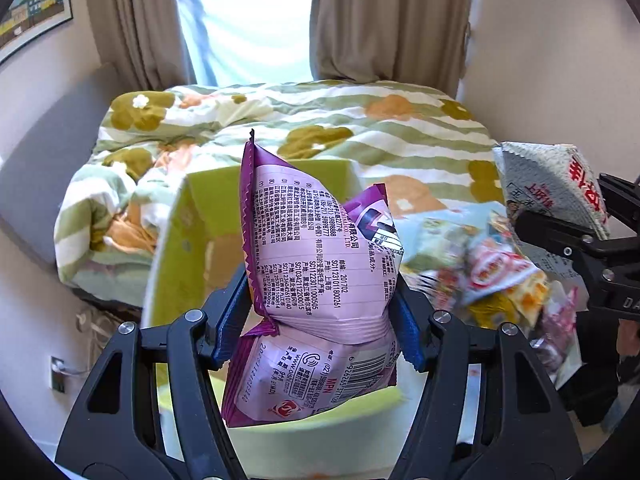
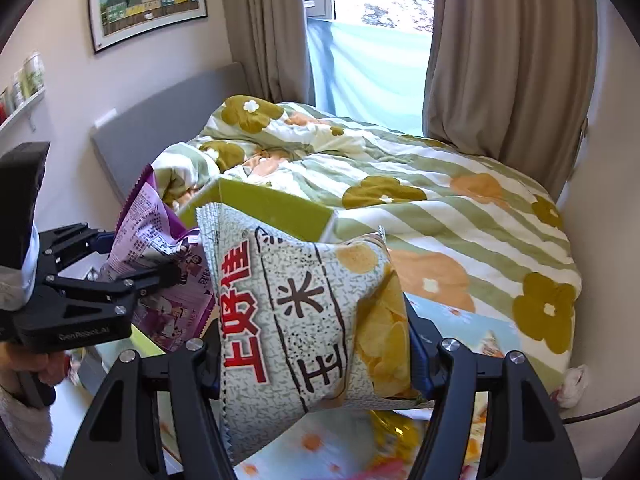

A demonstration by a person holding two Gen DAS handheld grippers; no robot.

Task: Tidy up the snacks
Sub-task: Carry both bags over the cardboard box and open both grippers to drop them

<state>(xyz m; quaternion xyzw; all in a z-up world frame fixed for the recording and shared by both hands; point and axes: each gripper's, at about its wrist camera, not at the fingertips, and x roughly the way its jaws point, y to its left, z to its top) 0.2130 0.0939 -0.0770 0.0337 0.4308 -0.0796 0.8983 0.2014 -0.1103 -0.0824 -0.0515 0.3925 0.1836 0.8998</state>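
Purple packet [image 1: 320, 280] between left claw [image 1: 316, 320] pads; chip bag [image 2: 304, 312] in right claw [image 2: 316, 360]

I am holding a snack packet [image 1: 320, 264] between the fingers of my left gripper [image 1: 320, 316], and it is hanging over the open box [image 1: 180, 240], which is sitting at the near edge of the bed [image 1: 400, 140]. To the right of the box, a heap of loose snack packs [image 1: 488, 276] is lying on a cloth [image 2: 452, 308] at the bed's near edge. My right gripper [image 2: 316, 356] is holding a chip bag [image 2: 304, 312] above that heap, just right of my left gripper. Behind the box, the rumpled quilt [image 2: 440, 208] is spreading to the far edge, where curtains [image 1: 384, 20] are hanging. The headboard [image 2: 168, 120] is standing along the bed's left edge.
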